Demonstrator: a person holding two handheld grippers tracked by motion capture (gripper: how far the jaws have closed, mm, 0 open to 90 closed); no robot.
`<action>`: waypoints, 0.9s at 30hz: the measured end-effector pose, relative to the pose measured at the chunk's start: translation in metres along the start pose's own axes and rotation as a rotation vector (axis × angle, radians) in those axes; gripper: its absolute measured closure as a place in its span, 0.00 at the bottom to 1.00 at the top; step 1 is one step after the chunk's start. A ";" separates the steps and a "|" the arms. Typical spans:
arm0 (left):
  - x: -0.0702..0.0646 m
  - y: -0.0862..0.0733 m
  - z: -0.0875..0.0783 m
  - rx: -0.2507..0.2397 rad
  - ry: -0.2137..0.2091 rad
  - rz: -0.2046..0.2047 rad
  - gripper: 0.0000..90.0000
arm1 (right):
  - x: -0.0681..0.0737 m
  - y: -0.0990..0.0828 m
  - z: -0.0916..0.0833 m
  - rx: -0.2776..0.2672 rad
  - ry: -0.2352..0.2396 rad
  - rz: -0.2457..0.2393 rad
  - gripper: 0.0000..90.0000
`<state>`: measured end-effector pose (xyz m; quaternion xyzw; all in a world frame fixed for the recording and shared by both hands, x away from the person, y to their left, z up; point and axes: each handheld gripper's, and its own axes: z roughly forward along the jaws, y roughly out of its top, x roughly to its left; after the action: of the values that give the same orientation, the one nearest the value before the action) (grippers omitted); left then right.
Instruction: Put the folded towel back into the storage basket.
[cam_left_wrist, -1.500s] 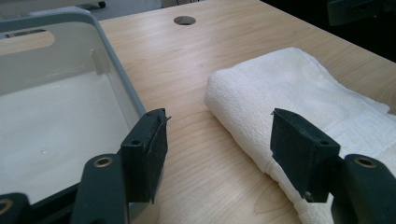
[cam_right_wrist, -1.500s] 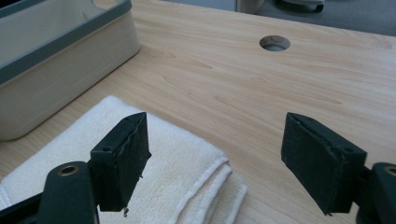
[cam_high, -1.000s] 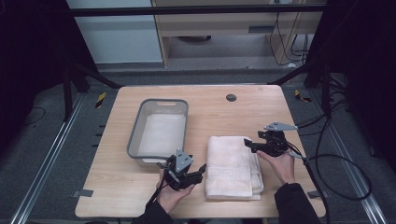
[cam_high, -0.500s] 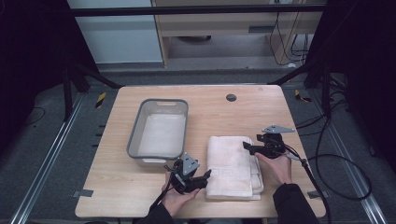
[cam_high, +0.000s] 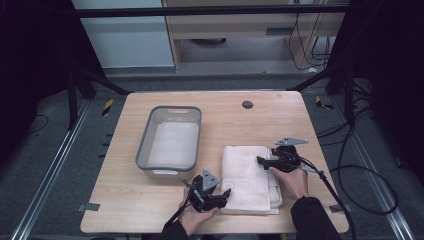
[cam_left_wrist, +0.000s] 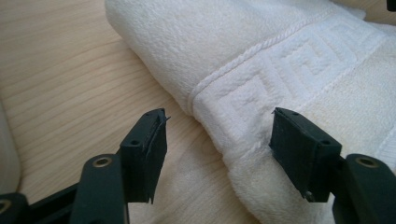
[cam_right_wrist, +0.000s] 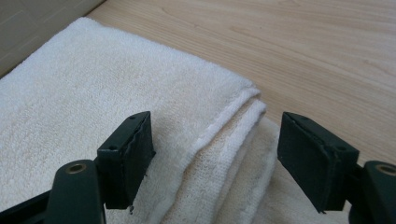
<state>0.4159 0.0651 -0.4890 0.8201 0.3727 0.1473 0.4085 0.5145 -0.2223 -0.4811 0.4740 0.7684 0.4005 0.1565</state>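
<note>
A folded white towel with a key-pattern band lies on the wooden table, right of centre. My left gripper is at the towel's near left corner. In the left gripper view the towel has its patterned edge between the spread jaws of the left gripper, which have just been opening, and the pads do not press on it. My right gripper is over the towel's far right part. In the right gripper view the right gripper is open, with the layered edge of the towel between its jaws.
A grey plastic basin with a white cloth lying in it stands left of the towel, close to my left hand. A dark round cable hole sits near the table's far edge. Cables trail off the table's right side.
Both grippers have sunk toward the towel. The left one has also shifted right, up to the towel's near left corner.
</note>
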 end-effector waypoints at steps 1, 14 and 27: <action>0.000 0.000 0.001 0.002 -0.003 -0.002 0.38 | -0.001 -0.001 0.001 0.003 -0.002 0.001 0.30; -0.001 0.001 0.009 0.055 -0.018 -0.021 0.37 | -0.004 -0.008 0.011 0.061 0.014 0.073 0.30; -0.008 0.008 0.018 0.106 -0.047 -0.041 0.37 | -0.006 -0.010 0.014 0.077 0.060 0.130 0.40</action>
<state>0.4241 0.0467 -0.4934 0.8360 0.3872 0.0995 0.3760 0.5205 -0.2229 -0.4983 0.5166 0.7551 0.3938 0.0886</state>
